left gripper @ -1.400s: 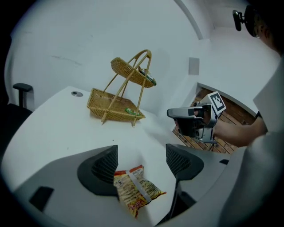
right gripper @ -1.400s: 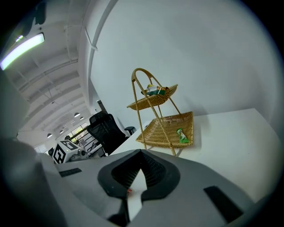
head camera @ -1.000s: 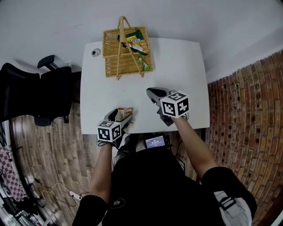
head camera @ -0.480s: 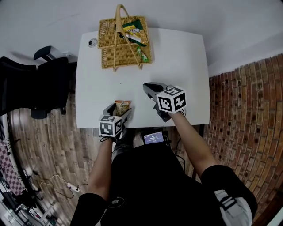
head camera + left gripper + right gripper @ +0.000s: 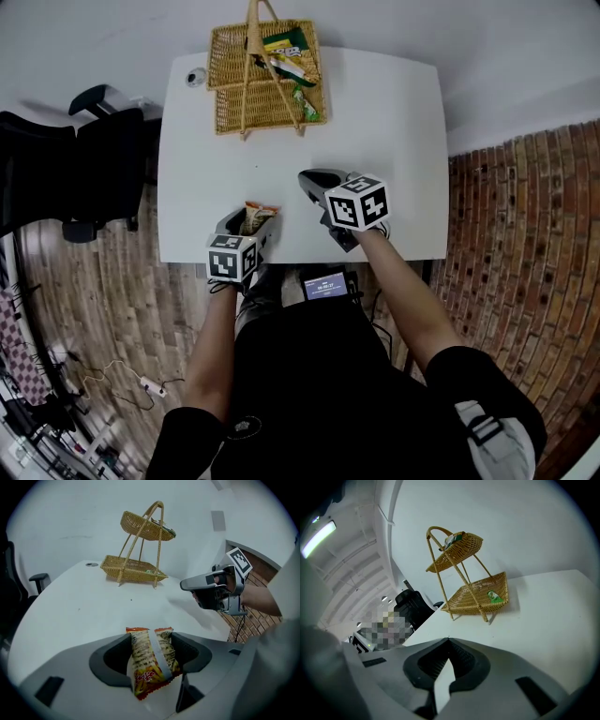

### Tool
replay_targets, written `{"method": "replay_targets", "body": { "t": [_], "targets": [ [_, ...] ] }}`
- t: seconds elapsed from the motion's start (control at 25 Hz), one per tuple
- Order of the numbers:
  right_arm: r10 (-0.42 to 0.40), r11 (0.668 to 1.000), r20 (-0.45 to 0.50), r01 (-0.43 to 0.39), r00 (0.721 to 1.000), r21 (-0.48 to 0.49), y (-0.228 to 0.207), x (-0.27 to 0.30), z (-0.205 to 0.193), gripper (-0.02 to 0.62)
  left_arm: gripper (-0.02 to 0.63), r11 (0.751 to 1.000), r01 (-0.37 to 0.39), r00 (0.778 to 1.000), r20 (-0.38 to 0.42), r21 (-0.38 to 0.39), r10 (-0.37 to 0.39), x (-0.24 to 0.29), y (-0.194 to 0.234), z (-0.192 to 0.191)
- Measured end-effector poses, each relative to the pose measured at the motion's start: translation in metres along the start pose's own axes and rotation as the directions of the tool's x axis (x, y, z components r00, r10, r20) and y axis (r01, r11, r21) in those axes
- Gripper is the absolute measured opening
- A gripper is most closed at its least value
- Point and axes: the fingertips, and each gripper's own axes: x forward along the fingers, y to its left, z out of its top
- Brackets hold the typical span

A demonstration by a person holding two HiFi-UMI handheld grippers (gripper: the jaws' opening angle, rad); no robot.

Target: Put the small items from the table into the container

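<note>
**A:** Where is the orange foil snack packet (image 5: 152, 660) found?

**B:** It is seen near the front edge of the white rectangular table (image 5: 384, 122). It is set between the jaws of the left gripper (image 5: 252, 223), which are closing on it. Both of its sides are already met by the pads.

**A:** How is the right gripper (image 5: 307, 178) held?

**B:** It is held over the table, near the left one. Its jaws are pressed together, and nothing is caught between them.

**A:** And the container?

**B:** The two-tier woven wicker basket (image 5: 227, 120) is stood at the far end, well apart from both grippers. Green wrappers (image 5: 286, 54) are seen in its upper tier, and a small green packet (image 5: 494, 597) is seen in the lower tray.
</note>
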Motion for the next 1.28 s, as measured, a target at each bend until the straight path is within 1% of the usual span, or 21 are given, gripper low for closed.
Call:
{"method": "replay_targets", "body": {
  "t": [0.12, 0.36, 0.6, 0.76, 1.08, 1.28],
  "targets": [
    [0.006, 1.0, -0.008, -0.006, 1.0, 0.004, 0.002, 0.004, -0.002, 0.011, 0.261, 1.0, -0.003, 1.0, 0.023, 0.0, 0.003, -0.002, 0.002, 0.002],
    [0.011, 1.0, -0.01, -0.011, 1.0, 0.01, 0.004, 0.008, -0.003, 0.011, 0.25, 1.0, -0.007, 0.998, 0.065, -0.015, 0.008, -0.008, 0.009, 0.01],
    [0.006, 1.0, 0.001, -0.006, 1.0, 0.012, 0.005, 0.007, 0.003, 0.011, 0.247, 1.0, 0.003, 0.993, 0.12, -0.012, -0.002, -0.018, 0.017, 0.028],
    [0.004, 1.0, 0.015, -0.004, 1.0, 0.006, 0.009, 0.005, 0.01, 0.011, 0.247, 1.0, 0.019, 0.984, 0.18, -0.025, -0.014, -0.028, 0.022, 0.045],
    [-0.008, 0.999, 0.042, 0.009, 0.999, -0.038, 0.02, 0.001, 0.034, 0.011, 0.247, 1.0, 0.023, 0.966, 0.256, 0.017, -0.027, -0.046, 0.033, 0.082],
    [-0.026, 0.995, 0.045, 0.03, 0.999, -0.09, 0.023, 0.002, 0.056, 0.011, 0.247, 0.999, 0.023, 0.955, 0.294, 0.046, -0.035, -0.054, 0.041, 0.111]
  ]
}}
